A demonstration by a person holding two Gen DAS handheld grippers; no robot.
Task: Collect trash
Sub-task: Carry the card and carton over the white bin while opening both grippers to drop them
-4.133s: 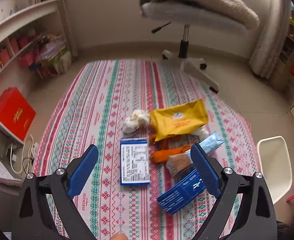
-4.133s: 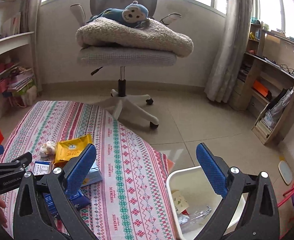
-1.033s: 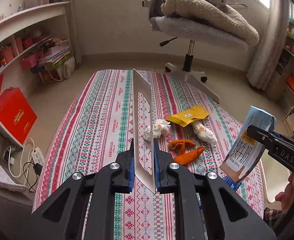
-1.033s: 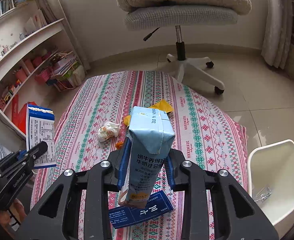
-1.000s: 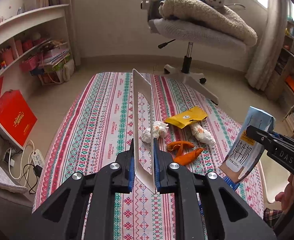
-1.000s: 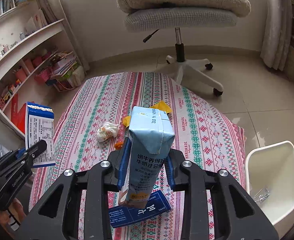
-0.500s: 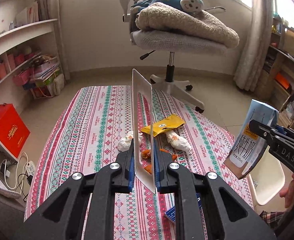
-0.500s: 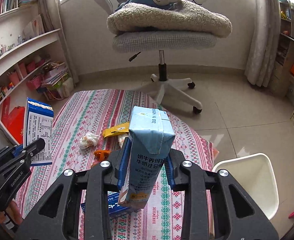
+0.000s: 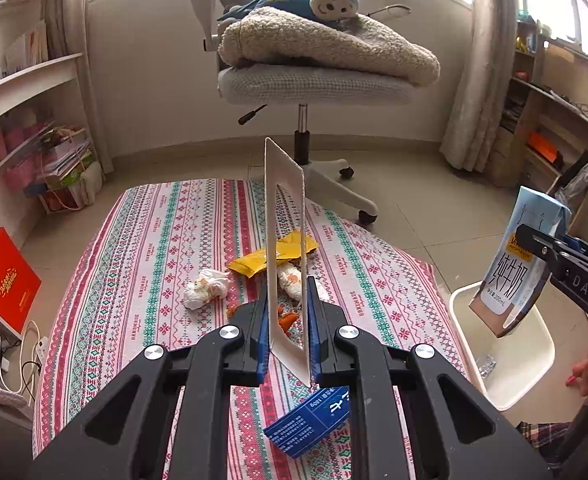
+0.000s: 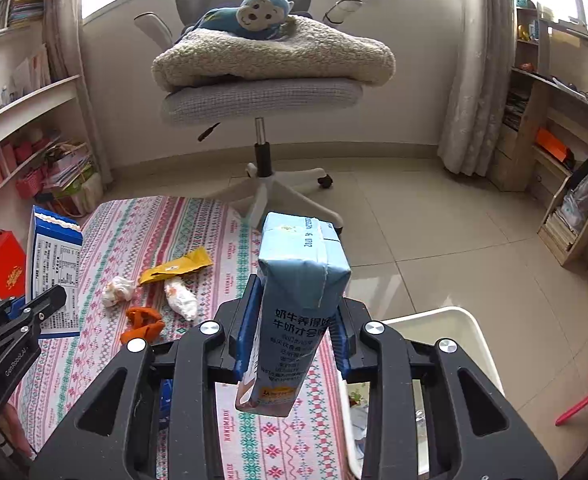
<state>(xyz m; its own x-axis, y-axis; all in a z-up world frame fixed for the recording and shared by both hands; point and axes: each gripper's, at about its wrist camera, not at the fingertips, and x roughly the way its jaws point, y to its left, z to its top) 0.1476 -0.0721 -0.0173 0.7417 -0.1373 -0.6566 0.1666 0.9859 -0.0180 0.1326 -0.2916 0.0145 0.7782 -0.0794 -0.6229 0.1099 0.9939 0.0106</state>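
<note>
1. left wrist view: my left gripper [image 9: 286,330] is clamped on a flat white-and-blue box [image 9: 285,240], held upright and edge-on between the blue pads, above the patterned tablecloth [image 9: 142,264].
2. right wrist view: my right gripper [image 10: 290,334] is squeezed onto a light blue milk carton [image 10: 297,304], upright between the jaws, with its lower end hanging below them.
3. the white bin [image 10: 457,332] sits on the floor just right of the carton, lower down.
4. on the cloth lie a yellow wrapper [image 9: 274,256], crumpled tissue [image 9: 206,289], orange peel [image 10: 142,323] and a blue box [image 9: 309,420].
</note>
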